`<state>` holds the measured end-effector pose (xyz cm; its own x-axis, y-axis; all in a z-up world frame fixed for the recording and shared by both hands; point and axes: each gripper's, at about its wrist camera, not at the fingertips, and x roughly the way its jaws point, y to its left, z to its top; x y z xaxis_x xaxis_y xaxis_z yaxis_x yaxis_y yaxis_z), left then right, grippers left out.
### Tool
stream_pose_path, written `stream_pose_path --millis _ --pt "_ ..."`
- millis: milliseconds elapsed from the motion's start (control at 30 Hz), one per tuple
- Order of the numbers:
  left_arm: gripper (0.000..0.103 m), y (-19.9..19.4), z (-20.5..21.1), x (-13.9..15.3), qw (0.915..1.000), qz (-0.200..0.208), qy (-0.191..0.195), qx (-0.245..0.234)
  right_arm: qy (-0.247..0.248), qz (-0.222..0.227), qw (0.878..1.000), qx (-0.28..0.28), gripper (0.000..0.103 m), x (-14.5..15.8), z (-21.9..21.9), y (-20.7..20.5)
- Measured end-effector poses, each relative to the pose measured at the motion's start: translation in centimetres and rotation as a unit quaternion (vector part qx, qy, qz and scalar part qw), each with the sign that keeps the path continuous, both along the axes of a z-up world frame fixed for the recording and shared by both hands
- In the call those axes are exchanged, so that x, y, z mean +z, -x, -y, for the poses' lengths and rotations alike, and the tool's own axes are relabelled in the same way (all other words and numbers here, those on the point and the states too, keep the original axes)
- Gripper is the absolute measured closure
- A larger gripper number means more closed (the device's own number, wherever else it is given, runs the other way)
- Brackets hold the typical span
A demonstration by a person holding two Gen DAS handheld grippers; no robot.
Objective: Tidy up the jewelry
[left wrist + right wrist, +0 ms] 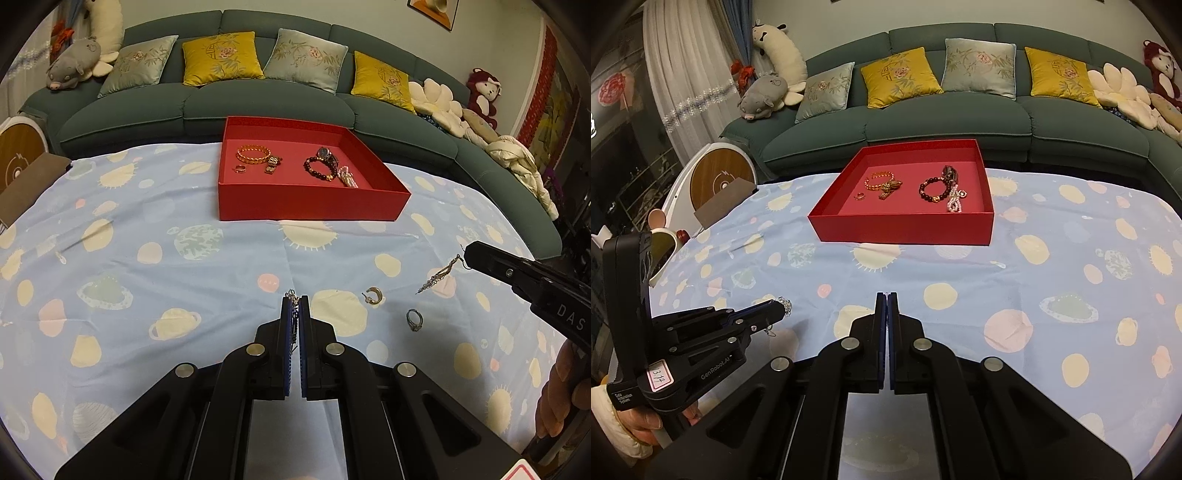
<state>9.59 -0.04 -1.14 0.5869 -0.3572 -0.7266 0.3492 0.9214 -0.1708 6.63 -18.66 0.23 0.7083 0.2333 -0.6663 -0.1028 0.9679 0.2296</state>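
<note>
Left tool (294, 300) clamped on sparkly earring (785, 305), right tool (887, 295) pinching dangle earring (437, 277) hanging lengthwise down-left, red tray (314, 201) beyond

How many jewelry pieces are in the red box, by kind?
Bracelets: 3, gold, dark beads, pearls
Watches: 1
Rings: 1
Gold charms: 1
Total: 6 in the box

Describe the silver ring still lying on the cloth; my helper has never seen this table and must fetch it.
Start at the red tray on the planet-print tablecloth, then come toward the near right. Two small loose pieces lie there: the silver ring is the nearer, right-hand one. Unlike the gold C-shaped earring beside it, it is a closed grey band with a small setting.
</note>
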Motion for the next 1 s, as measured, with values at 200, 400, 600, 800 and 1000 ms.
stream_pose_path --millis 200,400,600,800,1000 --pt "0.101 -0.7 -1.1 1.3 0.9998 0.008 0.012 0.017 -0.006 0.011 1.0 -0.019 0.103 0.9 1.5 0.2" --pt "0.101 -1.3 -2.3 2.9 0.999 0.02 0.023 0.034 -0.011 0.026 0.999 -0.033 0.103 2.1 2.8 0.6" --pt "0.101 -1.7 -2.7 4.3 0.9982 0.034 0.03 0.041 -0.019 0.04 0.998 -0.043 0.103 3.3 3.6 0.7" --pt "0.101 -1.9 -2.4 5.4 0.9976 0.048 0.032 0.039 -0.025 0.052 0.997 -0.044 0.103 4.2 3.4 0.3" --pt "0.101 -2.7 -1.6 7.4 0.9968 0.065 0.041 0.023 -0.027 0.064 0.997 -0.029 0.103 5.3 2.2 -0.6"
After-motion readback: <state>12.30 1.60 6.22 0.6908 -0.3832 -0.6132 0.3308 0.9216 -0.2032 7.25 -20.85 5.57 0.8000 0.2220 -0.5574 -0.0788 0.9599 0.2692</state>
